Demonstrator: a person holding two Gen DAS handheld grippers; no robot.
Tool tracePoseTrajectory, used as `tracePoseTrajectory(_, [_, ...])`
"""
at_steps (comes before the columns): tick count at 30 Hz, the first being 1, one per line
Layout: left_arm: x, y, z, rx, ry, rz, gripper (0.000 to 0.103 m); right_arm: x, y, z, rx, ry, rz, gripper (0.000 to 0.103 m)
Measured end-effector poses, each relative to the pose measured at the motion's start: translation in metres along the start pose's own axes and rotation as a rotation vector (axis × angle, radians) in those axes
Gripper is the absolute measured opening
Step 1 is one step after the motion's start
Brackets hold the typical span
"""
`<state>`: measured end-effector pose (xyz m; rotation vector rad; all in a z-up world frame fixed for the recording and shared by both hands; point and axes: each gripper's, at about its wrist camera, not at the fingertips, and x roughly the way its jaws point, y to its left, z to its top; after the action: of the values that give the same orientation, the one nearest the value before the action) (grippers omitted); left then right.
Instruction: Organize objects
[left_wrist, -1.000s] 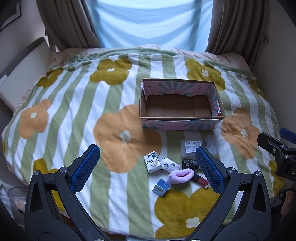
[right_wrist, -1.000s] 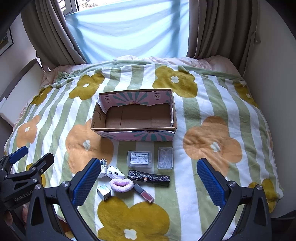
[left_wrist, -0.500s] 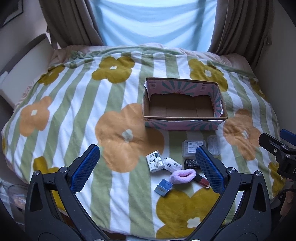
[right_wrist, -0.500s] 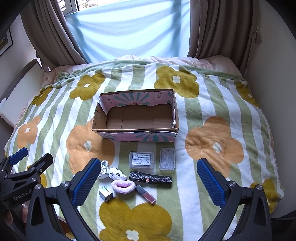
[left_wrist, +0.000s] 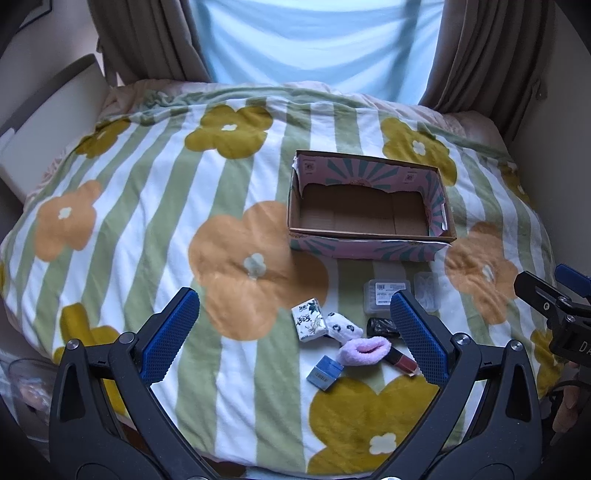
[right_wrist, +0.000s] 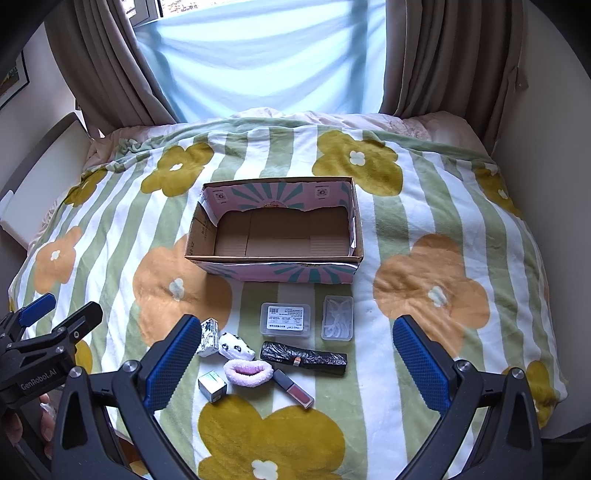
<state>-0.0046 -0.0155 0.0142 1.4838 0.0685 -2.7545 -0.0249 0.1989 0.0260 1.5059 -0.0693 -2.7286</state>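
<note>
- While nothing has yet gone into the cardboard box (right_wrist: 275, 230), we hold both grippers above the near edge of the flowered blanket (right_wrist: 424, 206), the left gripper (left_wrist: 295, 332) and the right gripper (right_wrist: 297, 363) each with its fingers spread wide and holding nothing.
- Beyond the right gripper's fingertips, the box sits open-topped and bare inside, placed, we judge, as the destination for everything in front of it.
- Between those fingers lie the small items in a loose cluster: a labelled clear case (right_wrist: 285, 320) just beside a second clear case (right_wrist: 337, 322), and nearer us a black foil-wrapped bar (right_wrist: 303, 357).
- Closer to the right gripper's left finger sit a floral packet (right_wrist: 209, 336), a panda-print bundle (right_wrist: 236, 346), a pink fluffy scrunchie (right_wrist: 248, 371), a small blue-grey carton (right_wrist: 212, 386) and a lip gloss tube (right_wrist: 293, 388).
- Seen from the left gripper, the same cluster lies towards its right finger, which hides part of the bar.
- We judge the wide stance a readiness for a first pick.
</note>
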Motion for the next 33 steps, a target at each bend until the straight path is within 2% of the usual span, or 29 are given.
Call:
tracePoseTrajectory(17, [0.012, -0.001, 0.000, 0.008, 0.022, -0.002, 0.102, 0.008, -0.002, 0.006, 0.006, 0.014, 0.016, 0.103])
tracePoseTrajectory(33, [0.040, 0.007, -0.008, -0.057, 0.119, -0.056, 0.102, 0.028, -0.016, -0.001, 0.025, 0.052, 0.038, 0.103])
